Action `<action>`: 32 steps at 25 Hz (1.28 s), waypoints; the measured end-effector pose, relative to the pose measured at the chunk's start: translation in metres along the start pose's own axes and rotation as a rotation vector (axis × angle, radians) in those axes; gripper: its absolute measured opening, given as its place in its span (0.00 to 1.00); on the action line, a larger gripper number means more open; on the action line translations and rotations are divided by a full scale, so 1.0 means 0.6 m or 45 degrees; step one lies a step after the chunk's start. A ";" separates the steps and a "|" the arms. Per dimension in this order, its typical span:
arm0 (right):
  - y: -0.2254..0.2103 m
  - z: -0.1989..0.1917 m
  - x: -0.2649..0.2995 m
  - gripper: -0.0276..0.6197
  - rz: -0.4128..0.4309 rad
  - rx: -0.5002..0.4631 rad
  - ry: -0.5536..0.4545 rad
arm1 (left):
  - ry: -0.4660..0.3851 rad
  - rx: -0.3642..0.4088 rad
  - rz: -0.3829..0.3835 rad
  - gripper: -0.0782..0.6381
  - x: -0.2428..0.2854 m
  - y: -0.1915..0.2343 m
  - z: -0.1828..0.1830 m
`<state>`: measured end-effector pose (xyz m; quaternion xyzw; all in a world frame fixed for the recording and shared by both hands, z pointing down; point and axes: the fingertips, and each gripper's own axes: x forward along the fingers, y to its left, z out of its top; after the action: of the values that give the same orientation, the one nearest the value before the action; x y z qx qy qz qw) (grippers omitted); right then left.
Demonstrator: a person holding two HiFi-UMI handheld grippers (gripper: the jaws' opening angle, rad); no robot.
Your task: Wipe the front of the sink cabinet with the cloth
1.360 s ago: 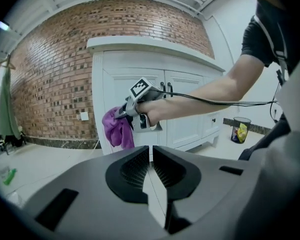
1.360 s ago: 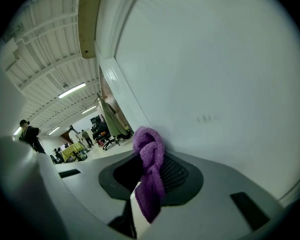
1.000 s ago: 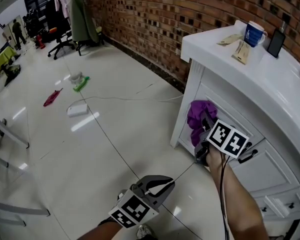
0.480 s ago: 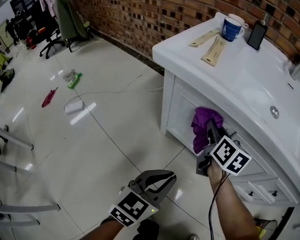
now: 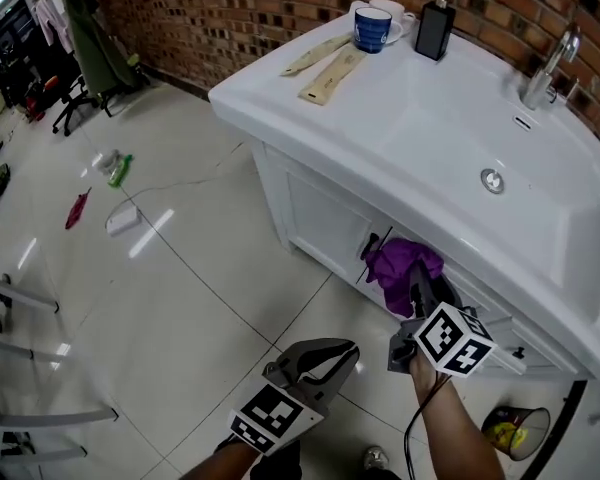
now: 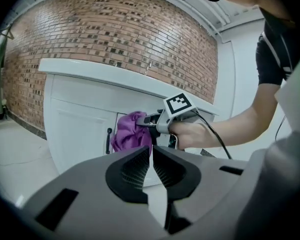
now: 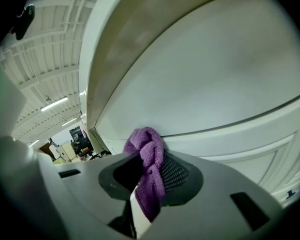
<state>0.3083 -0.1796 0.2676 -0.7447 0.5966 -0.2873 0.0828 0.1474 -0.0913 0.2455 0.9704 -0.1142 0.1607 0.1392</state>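
A purple cloth (image 5: 400,268) is pressed against the white front of the sink cabinet (image 5: 315,218), just under the overhanging basin. My right gripper (image 5: 418,280) is shut on the cloth, with its marker cube toward me. In the right gripper view the cloth (image 7: 149,166) bunches between the jaws against the cabinet panel (image 7: 215,84). My left gripper (image 5: 330,356) hangs low over the floor, shut and holding nothing. The left gripper view looks past its jaws at the cloth (image 6: 131,136) and the cabinet (image 6: 75,129); the left gripper (image 6: 151,155) is well short of both.
On the countertop stand a blue mug (image 5: 372,26), a black dispenser (image 5: 433,28), two wooden pieces (image 5: 330,68) and a faucet (image 5: 545,68). A black door handle (image 5: 368,253) sits left of the cloth. A small bin (image 5: 510,430) stands at the lower right. Loose items and a cable (image 5: 120,168) lie on the floor.
My right gripper has carried the cloth along the cabinet front, from near the left corner toward the middle under the basin. The head view swung right. My left gripper stayed low and shut.
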 end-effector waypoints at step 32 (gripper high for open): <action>0.159 0.144 -0.644 0.18 0.453 -0.687 0.118 | -0.161 -0.069 0.400 0.14 -0.278 -0.436 0.234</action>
<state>0.2261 0.1367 0.0249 -0.6100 0.7752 -0.1332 -0.0959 0.1026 0.1399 -0.0004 0.9447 -0.2773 0.1158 0.1311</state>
